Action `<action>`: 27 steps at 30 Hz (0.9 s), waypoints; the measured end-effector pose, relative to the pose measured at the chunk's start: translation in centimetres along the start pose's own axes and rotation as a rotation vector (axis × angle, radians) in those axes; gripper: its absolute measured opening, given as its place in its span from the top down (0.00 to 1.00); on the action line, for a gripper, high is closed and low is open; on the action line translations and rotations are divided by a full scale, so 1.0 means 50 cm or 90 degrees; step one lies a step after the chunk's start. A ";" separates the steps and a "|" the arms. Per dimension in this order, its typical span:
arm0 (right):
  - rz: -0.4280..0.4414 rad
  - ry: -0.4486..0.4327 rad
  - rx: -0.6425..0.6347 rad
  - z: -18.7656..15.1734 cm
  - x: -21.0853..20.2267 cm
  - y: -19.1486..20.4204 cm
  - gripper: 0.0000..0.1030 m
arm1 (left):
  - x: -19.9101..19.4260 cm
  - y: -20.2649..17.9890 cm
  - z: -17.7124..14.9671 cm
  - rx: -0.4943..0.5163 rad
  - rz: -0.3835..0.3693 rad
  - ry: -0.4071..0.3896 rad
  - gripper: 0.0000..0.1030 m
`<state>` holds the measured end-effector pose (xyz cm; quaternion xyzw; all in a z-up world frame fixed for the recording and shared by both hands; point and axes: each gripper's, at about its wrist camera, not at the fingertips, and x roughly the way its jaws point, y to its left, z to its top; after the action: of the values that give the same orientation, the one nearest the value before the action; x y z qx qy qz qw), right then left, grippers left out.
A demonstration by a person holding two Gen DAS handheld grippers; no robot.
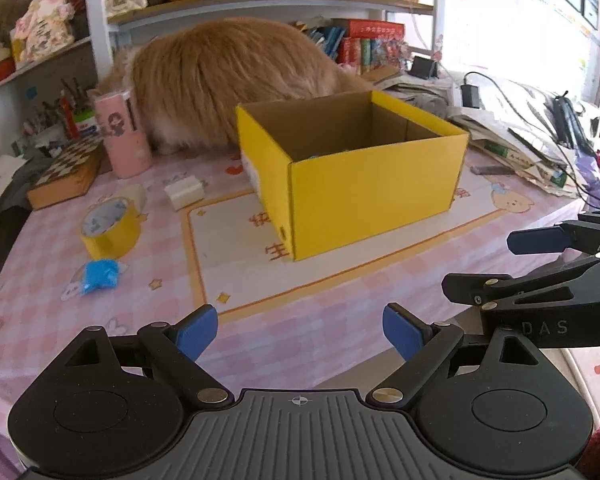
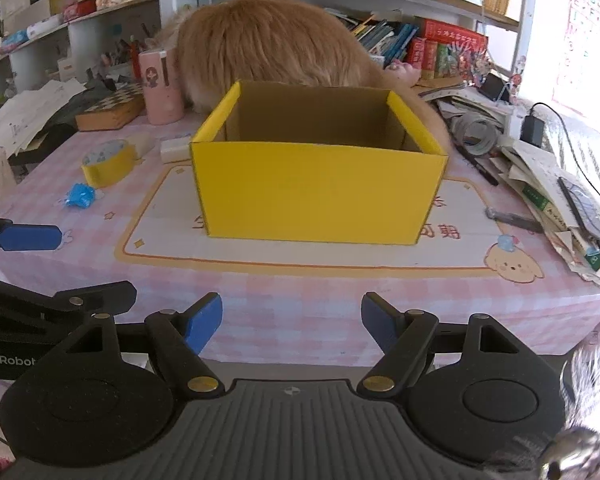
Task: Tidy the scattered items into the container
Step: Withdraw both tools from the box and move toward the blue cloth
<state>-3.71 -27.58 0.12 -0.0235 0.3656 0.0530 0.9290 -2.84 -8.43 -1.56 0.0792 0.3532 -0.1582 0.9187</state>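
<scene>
An open yellow cardboard box (image 1: 364, 196) (image 2: 316, 192) stands mid-table; a bit of blue shows inside it in the left wrist view. To its left lie a yellow tape roll (image 1: 110, 228) (image 2: 108, 162), a blue wrapped item (image 1: 100, 276) (image 2: 80, 195) and a small white box (image 1: 184, 193) (image 2: 175, 149). My left gripper (image 1: 300, 330) is open and empty near the table's front edge. My right gripper (image 2: 292, 322) is open and empty in front of the box; it also shows in the left wrist view (image 1: 540, 256).
A fluffy orange cat (image 1: 236, 80) (image 2: 268, 52) lies behind the box. A pink tumbler (image 1: 124, 136) and a chessboard box (image 1: 66, 176) stand at back left. Papers, cables and a charger (image 2: 548, 168) pile up at right. Shelves with books stand behind.
</scene>
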 end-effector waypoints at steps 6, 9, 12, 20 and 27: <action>0.026 0.006 -0.024 0.008 0.011 0.033 0.27 | -0.010 0.031 -0.012 -0.029 0.025 0.005 0.11; 0.036 0.009 -0.035 0.012 0.017 0.048 0.27 | -0.010 0.047 -0.018 -0.046 0.033 0.010 0.11; 0.044 0.010 -0.045 0.017 0.022 0.061 0.27 | -0.012 0.064 -0.022 -0.061 0.043 0.012 0.11; 0.056 0.012 -0.061 0.032 0.041 0.092 0.27 | -0.007 0.100 -0.023 -0.079 0.056 0.012 0.11; 0.062 0.010 -0.066 0.055 0.062 0.118 0.27 | 0.000 0.138 -0.015 -0.082 0.064 0.011 0.11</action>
<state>-0.28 -21.24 0.02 -0.0540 0.3705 0.1167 0.9199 -0.92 -1.78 -1.86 0.0392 0.3659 -0.0883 0.9256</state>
